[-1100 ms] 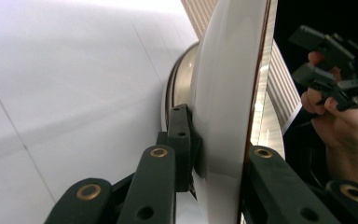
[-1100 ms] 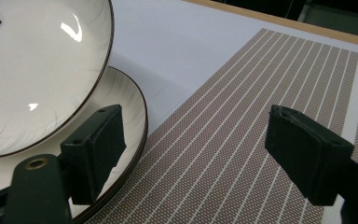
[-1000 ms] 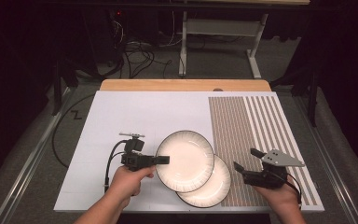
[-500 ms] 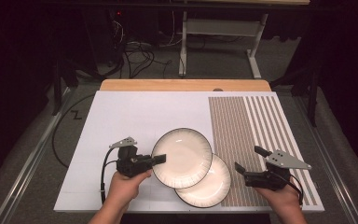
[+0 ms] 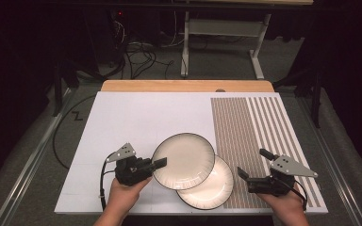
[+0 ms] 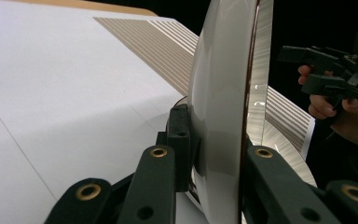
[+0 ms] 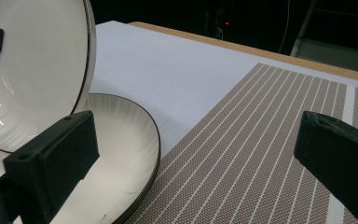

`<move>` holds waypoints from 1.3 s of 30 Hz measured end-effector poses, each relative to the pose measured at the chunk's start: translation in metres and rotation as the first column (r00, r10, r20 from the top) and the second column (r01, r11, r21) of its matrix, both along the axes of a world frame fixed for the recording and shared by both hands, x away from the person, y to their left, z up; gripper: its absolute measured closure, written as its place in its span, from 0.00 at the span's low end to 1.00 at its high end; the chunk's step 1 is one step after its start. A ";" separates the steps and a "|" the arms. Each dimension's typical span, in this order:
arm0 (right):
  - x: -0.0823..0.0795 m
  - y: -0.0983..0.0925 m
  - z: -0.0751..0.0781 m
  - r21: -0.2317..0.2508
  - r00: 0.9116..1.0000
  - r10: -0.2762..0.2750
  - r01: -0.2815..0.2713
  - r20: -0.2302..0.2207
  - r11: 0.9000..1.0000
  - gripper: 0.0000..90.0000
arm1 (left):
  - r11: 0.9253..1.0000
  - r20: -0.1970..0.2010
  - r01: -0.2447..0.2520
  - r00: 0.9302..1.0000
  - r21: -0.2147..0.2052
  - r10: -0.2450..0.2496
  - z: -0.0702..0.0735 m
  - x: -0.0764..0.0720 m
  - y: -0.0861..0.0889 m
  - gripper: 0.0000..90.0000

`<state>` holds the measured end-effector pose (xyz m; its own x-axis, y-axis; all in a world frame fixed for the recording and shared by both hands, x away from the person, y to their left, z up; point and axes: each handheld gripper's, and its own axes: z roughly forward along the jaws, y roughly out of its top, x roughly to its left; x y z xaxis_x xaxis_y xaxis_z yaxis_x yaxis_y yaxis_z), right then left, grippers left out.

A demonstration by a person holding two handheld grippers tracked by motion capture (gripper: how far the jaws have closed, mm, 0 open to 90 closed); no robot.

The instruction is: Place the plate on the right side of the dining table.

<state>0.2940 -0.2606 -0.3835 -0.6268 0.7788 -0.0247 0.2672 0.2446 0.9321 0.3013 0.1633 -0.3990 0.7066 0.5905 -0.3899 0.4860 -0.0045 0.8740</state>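
Two cream plates with dark rims overlap at the front of the white table [image 5: 136,117]. My left gripper [image 5: 159,163] is shut on the left rim of the upper plate [image 5: 184,160], which it holds over the lower plate [image 5: 214,188]. In the left gripper view the jaws clamp that upper plate [image 6: 223,93] edge-on. My right gripper [image 5: 254,165] stands open just right of the lower plate; its jaws have just been opening and nothing is between them. In the right gripper view, the right gripper [image 7: 196,154] spans the striped mat, with the lower plate [image 7: 116,158] at its left.
A brown-and-white striped placemat [image 5: 245,127] covers the right part of the table; the lower plate's right edge lies on it. A wooden strip [image 5: 184,85] runs along the far edge. Beyond it are a dark floor, cables and a metal stand [image 5: 221,28].
The right gripper's jaws have spread wider, beside the lower plate. The left hand has shifted a little to the left, still clamped on the upper plate.
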 end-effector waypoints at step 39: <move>0.032 0.089 -0.002 0.047 0.967 0.202 -0.197 -0.154 0.979 0.40 | 1.000 0.024 0.003 1.000 -0.004 -0.002 -0.005 0.000 0.003 0.87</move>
